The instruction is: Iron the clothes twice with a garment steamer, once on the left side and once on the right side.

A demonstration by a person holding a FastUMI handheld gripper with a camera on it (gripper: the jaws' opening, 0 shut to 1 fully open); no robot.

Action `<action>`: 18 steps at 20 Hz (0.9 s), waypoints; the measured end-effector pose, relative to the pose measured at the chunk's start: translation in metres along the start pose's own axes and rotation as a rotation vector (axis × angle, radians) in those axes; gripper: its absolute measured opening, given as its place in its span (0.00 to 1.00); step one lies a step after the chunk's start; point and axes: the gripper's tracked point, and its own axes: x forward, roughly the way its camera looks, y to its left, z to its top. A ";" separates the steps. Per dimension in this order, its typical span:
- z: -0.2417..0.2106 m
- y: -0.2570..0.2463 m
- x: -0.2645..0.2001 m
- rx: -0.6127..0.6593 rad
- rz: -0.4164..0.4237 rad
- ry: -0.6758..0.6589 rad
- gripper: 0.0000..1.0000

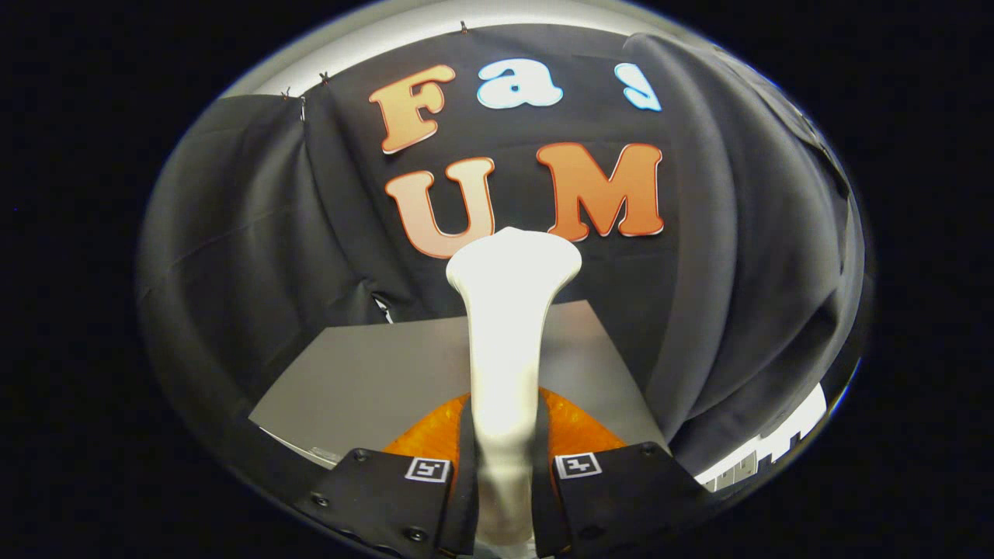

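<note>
A white garment steamer [506, 341] stands up between my fingers, its narrow handle clamped by both and its wide head [514, 260] rising beyond them. My gripper [503, 473] is shut on the steamer's handle. A dark grey garment [745, 256] hangs to the right of the steamer's head, draping down in broad folds, and the head is apart from it. An orange object [575, 431] lies right behind the fingers, partly hidden by them and the handle.
A grey tabletop [373, 380] lies below and beyond the fingers, ending at the black cloth wall [256, 233]. The wall's cloth is clipped along the top and folds at the left.
</note>
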 end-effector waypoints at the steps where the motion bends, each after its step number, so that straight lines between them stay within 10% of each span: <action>1: 0.011 -0.004 -0.013 0.003 0.004 -0.026 0.35; 18: 0.077 -0.095 -0.178 0.013 0.088 -0.219 0.35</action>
